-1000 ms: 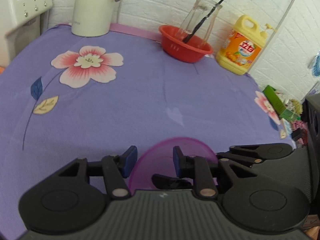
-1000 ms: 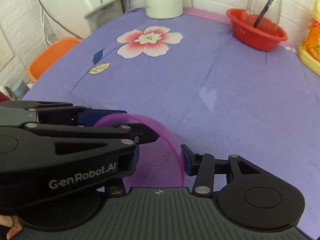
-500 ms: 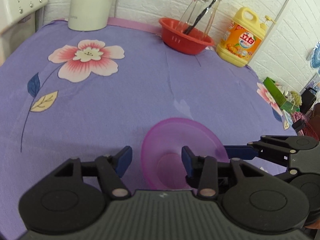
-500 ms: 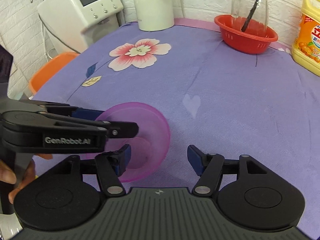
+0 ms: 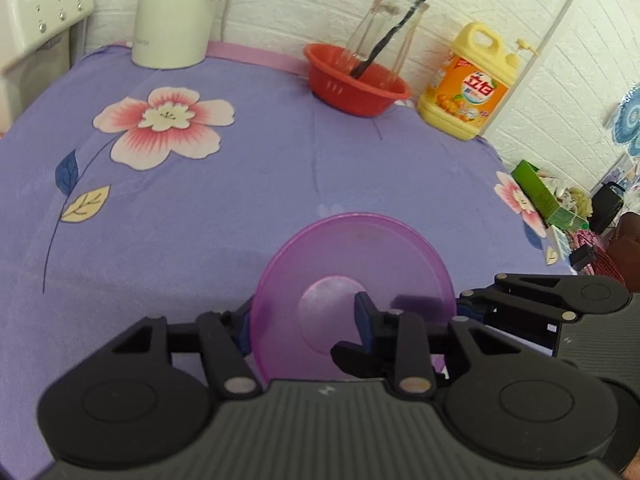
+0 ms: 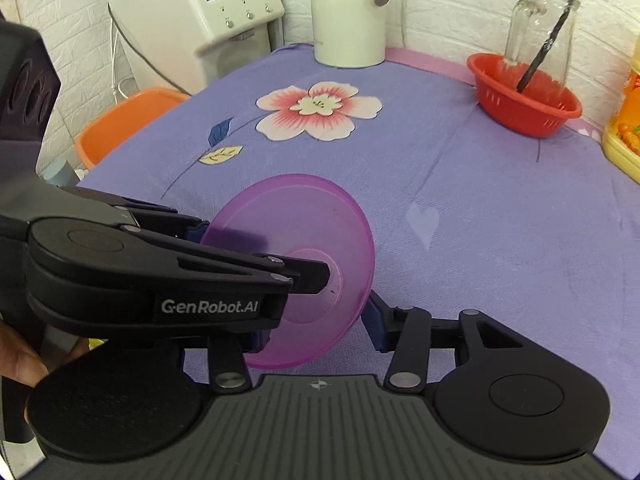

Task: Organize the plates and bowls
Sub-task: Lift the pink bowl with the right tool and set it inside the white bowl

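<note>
A translucent purple bowl point(image 5: 352, 280) is held tilted above the purple flowered tablecloth point(image 5: 240, 184). My left gripper point(image 5: 302, 320) is half-closed across its rim, one finger outside the left wall, the other inside the bowl. In the right wrist view the bowl point(image 6: 296, 248) lies between the fingers of my right gripper point(image 6: 316, 328); its jaws stand wide and the right pad sits just outside the bowl wall. The left gripper's body reaches in from the left there and covers the right gripper's left finger.
A red basket point(image 5: 356, 90) holding a glass bottle point(image 5: 384, 32) stands at the back. A yellow detergent jug point(image 5: 468, 84) is to its right, a cream kettle point(image 5: 176, 12) and a white appliance point(image 6: 196, 12) to the left. An orange basin point(image 6: 120, 124) sits beyond the table's left edge.
The bowl has risen off the cloth and tipped up on its side. The left gripper has moved in around its rim. The right gripper has drawn closer to the bowl.
</note>
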